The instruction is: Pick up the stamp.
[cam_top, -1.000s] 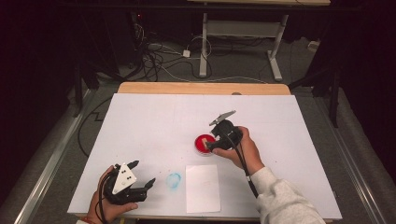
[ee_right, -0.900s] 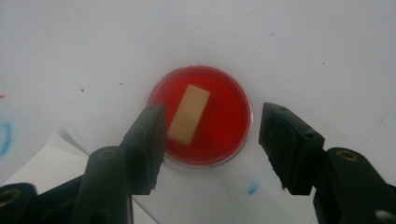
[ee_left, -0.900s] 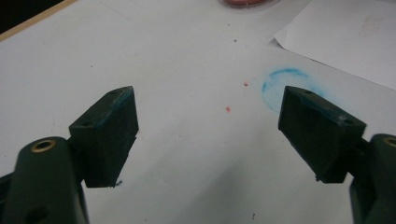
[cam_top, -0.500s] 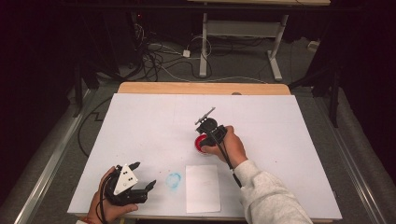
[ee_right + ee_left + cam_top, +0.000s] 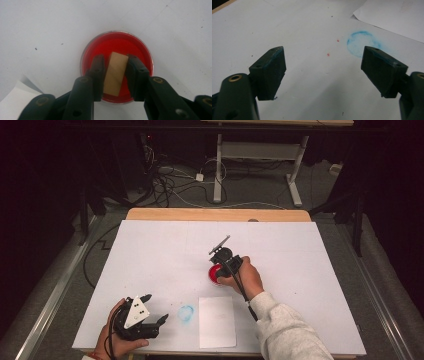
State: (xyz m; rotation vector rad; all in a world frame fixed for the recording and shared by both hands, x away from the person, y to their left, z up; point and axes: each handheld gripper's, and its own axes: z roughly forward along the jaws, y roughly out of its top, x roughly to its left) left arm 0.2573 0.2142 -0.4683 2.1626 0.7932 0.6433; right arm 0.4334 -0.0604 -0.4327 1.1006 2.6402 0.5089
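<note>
My right tongs (image 5: 113, 75) have just closed on the tan block (image 5: 115, 73) standing in the red dish (image 5: 116, 45) mid-table, ready to lift, while my left tongs (image 5: 323, 71) rest wide open at the near left.

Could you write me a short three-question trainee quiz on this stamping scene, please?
1. True or false: the right gripper grips a tan block over the red dish.
2. What colour is the round smudge ahead of the left gripper?
3. Beside that smudge lies: A) paper sheet B) sponge C) cup.

Key: 1 true; 2 blue; 3 A.
</note>
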